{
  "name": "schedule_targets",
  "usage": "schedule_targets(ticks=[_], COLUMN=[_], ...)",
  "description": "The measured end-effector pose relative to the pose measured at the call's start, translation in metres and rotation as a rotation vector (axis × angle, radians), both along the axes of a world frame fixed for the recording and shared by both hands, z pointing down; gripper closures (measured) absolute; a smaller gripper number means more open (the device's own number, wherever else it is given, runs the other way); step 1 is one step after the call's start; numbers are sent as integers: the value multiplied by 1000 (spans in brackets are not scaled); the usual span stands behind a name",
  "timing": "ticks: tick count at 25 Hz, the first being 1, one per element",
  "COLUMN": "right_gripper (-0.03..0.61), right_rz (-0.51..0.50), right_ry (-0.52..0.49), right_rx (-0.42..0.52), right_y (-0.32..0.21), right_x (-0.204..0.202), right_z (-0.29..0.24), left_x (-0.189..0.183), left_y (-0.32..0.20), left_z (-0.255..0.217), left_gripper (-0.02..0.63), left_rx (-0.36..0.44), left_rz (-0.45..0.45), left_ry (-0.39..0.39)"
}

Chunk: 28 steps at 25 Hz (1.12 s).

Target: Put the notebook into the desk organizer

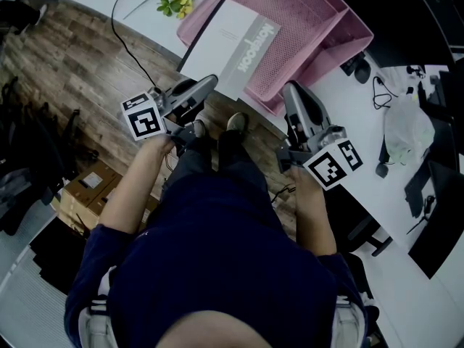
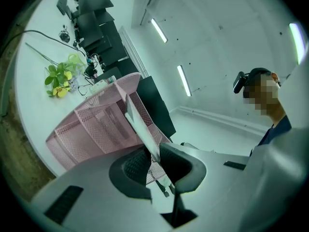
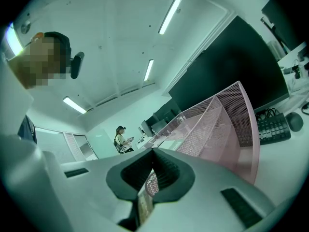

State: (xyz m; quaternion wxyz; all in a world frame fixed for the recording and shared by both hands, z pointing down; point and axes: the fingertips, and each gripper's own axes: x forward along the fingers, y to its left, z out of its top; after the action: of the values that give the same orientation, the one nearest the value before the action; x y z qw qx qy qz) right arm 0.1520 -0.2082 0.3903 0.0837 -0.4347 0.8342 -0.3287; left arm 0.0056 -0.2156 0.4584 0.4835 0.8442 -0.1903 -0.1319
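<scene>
Upper centre of the head view, the grey-and-white notebook (image 1: pixel 230 43) leans tilted over the left front edge of the pink mesh desk organizer (image 1: pixel 319 20), partly inside it. The left gripper (image 1: pixel 209 84) is clenched on the notebook's lower edge, with the cover pinched edge-on between its dark pads (image 2: pixel 137 166). The right gripper (image 1: pixel 293 91) hovers just beside the organizer's near rim, jaws pressed together and empty. Yellow flowers (image 1: pixel 178 0) lie on the white desk (image 1: pixel 145 9) at upper left.

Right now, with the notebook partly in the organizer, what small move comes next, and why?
Probably ease the left gripper forward to slide the notebook deeper into the desk organizer: it grips the notebook's near edge, which overhangs the pink rim, while the right gripper appears to steady that rim.
</scene>
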Motion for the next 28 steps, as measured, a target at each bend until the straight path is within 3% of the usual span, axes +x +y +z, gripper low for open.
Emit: schedule_targets(ticks=[13, 28], right_gripper=[574, 574], right_rz=[10, 28], right_ry=[-5, -8], right_rx=[-2, 20], right_y=[1, 8], right_x=[-10, -36], right_z=[0, -11], left_x=[-7, -40], left_y=[4, 10], left_z=[-1, -4], left_gripper=[495, 492], left_rx=[2, 13], left_rz=[43, 37], left_ry=[5, -22])
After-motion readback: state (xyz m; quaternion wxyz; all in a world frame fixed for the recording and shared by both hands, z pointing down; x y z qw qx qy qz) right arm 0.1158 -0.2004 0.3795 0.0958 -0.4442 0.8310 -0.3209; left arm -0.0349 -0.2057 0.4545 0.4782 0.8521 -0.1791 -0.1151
